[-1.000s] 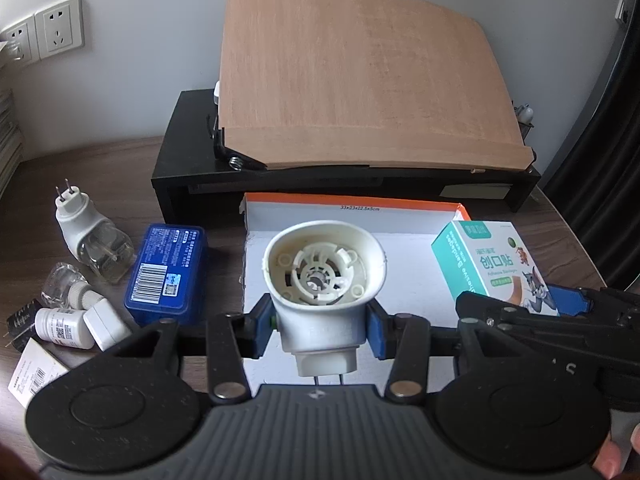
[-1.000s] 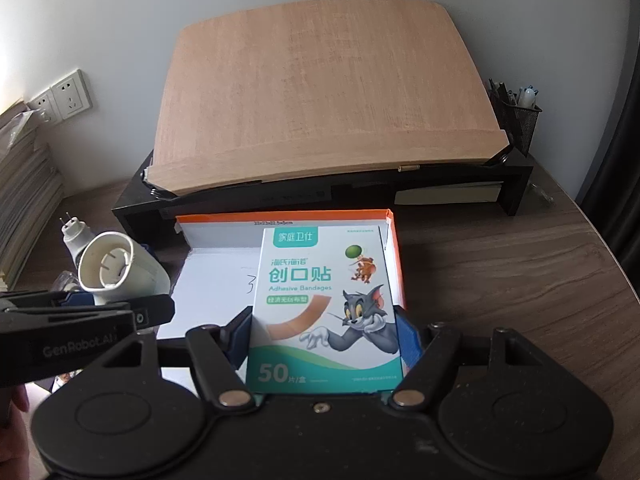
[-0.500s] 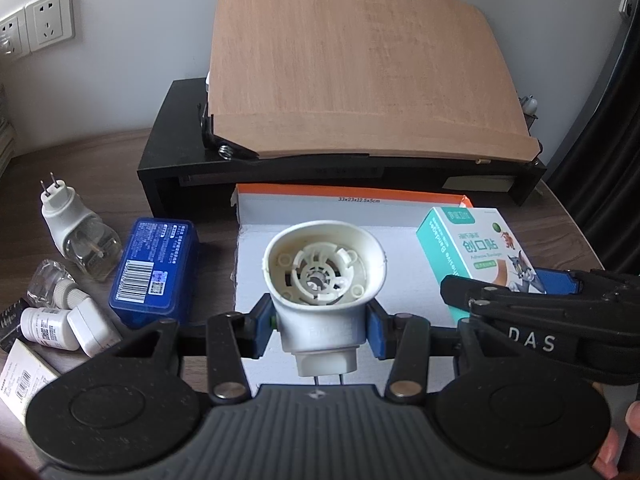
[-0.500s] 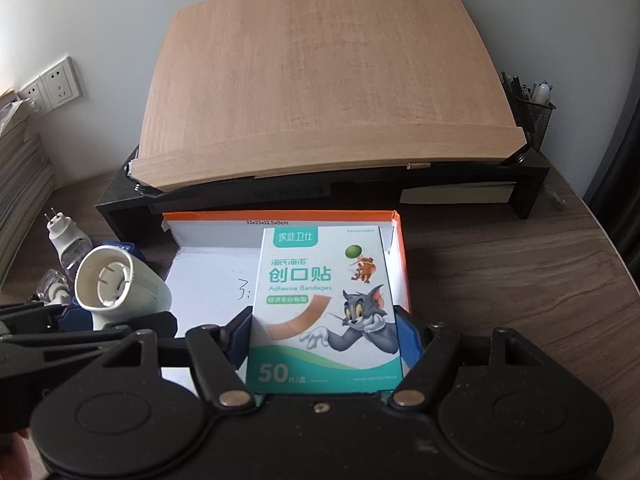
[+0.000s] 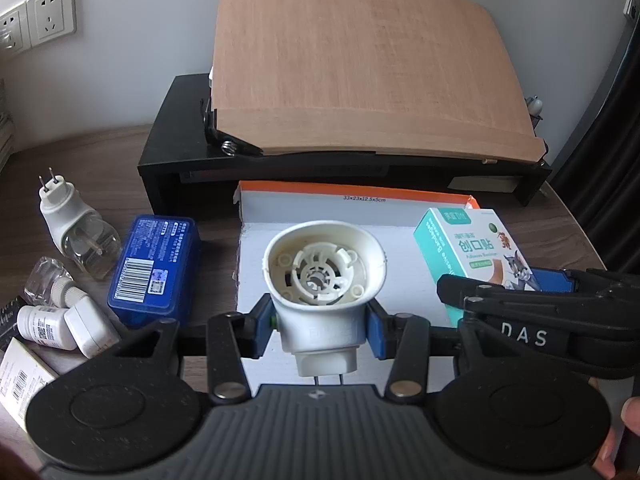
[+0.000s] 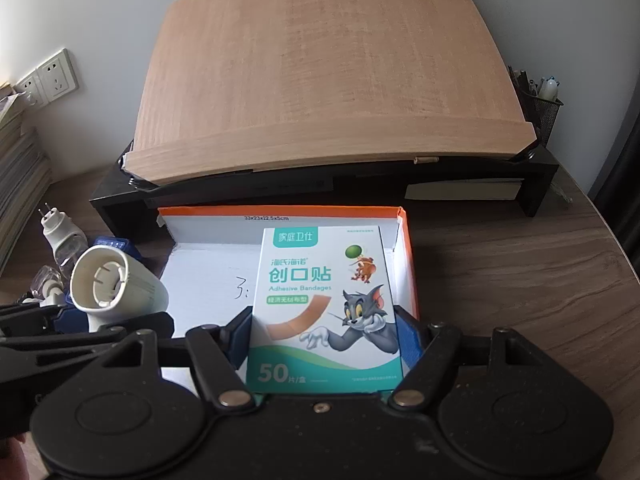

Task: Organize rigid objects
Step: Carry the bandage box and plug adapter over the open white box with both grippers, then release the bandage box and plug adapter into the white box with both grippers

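Note:
My left gripper is shut on a white plug-in heater, its open round mouth facing away from me, held above the white floor of an orange-edged cardboard box. My right gripper is shut on a teal-and-white bandage box with a cartoon cat, over the right part of the cardboard box. The heater shows at the left of the right wrist view. The bandage box and right gripper show at the right of the left wrist view.
Left of the box on the wooden desk lie a blue case, a second plug-in heater with bottle, small bottles and a carton. Behind stands a black riser bearing a tilted wooden board. A pen holder sits at back right.
Both wrist views have edged slightly forward and down toward the cardboard box. Both grips are unchanged.

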`<state>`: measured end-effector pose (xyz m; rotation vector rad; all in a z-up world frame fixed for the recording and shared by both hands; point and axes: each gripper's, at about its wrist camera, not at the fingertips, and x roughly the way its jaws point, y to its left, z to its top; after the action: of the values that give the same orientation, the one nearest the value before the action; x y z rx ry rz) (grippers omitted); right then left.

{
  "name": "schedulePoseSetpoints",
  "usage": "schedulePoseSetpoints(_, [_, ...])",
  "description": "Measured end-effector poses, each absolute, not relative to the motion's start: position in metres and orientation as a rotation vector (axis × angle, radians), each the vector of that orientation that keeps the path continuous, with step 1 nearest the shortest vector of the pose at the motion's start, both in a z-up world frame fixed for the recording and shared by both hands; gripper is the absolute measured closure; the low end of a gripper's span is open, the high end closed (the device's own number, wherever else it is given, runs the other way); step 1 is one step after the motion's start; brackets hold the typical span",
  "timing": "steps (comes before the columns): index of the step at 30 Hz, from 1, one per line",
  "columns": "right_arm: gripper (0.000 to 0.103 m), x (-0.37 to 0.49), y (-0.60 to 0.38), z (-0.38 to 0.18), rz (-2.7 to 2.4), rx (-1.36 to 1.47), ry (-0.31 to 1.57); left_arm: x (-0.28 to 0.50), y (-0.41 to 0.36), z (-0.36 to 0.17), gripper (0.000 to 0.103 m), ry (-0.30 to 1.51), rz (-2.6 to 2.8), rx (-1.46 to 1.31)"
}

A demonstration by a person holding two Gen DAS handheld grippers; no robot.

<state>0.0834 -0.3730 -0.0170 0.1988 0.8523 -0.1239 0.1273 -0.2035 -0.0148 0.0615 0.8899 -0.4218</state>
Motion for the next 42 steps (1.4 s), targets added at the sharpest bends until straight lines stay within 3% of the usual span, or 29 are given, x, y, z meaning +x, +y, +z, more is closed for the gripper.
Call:
schedulePoseSetpoints(7, [0.019,0.089,-0.374,-0.015,-0.131,0.203,0.842,0.131,-0.203,-0.017,0.056,0.889,-0.426,0.064])
schedulePoseSetpoints(8, [0.024,0.090,-0.375,-0.015,-0.132,0.204,0.836,0.132,-0.203,-0.017,0.056,0.891,-0.425,0.061])
schedulePoseSetpoints(9, [0.044,0.090,-0.375,-0.015,-0.138,0.199,0.836,0.133,-0.203,-0.018,0.056,0.893,-0.423,0.063])
schedulePoseSetpoints(10, [0.051,0.092,-0.377,-0.015,-0.137,0.203,0.842,0.134,-0.204,-0.019,0.056,0.895,-0.424,0.062])
schedulePoseSetpoints(11, [0.052,0.093,-0.378,-0.016,-0.131,0.212,0.847,0.135,-0.204,-0.020,0.056,0.897,-0.426,0.060])
schedulePoseSetpoints(13, [0.052,0.091,-0.381,-0.015,-0.113,0.230,0.834,0.136,-0.206,-0.021,0.056,0.901,-0.429,0.062])
schedulePoseSetpoints(15, [0.034,0.083,-0.384,-0.008,-0.125,0.251,0.785,0.138,-0.209,-0.022,0.056,0.899,-0.438,0.064])
schedulePoseSetpoints(29, [0.029,0.028,-0.389,0.017,-0.260,0.170,0.692,0.161,-0.260,-0.034,0.055,0.905,-0.558,0.085])
schedulePoseSetpoints(31, [0.029,0.022,-0.390,0.017,-0.268,0.175,0.694,0.162,-0.262,-0.028,0.039,0.888,-0.592,0.061])
schedulePoseSetpoints(38, [0.029,0.011,-0.378,0.022,-0.265,0.192,0.693,0.145,-0.246,-0.004,0.033,0.848,-0.589,0.067])
schedulePoseSetpoints(40, [0.028,0.010,-0.371,0.023,-0.254,0.194,0.688,0.139,-0.236,0.001,0.024,0.848,-0.560,0.077])
schedulePoseSetpoints(42, [0.027,0.011,-0.362,0.024,-0.241,0.194,0.689,0.135,-0.225,0.005,0.023,0.856,-0.546,0.065])
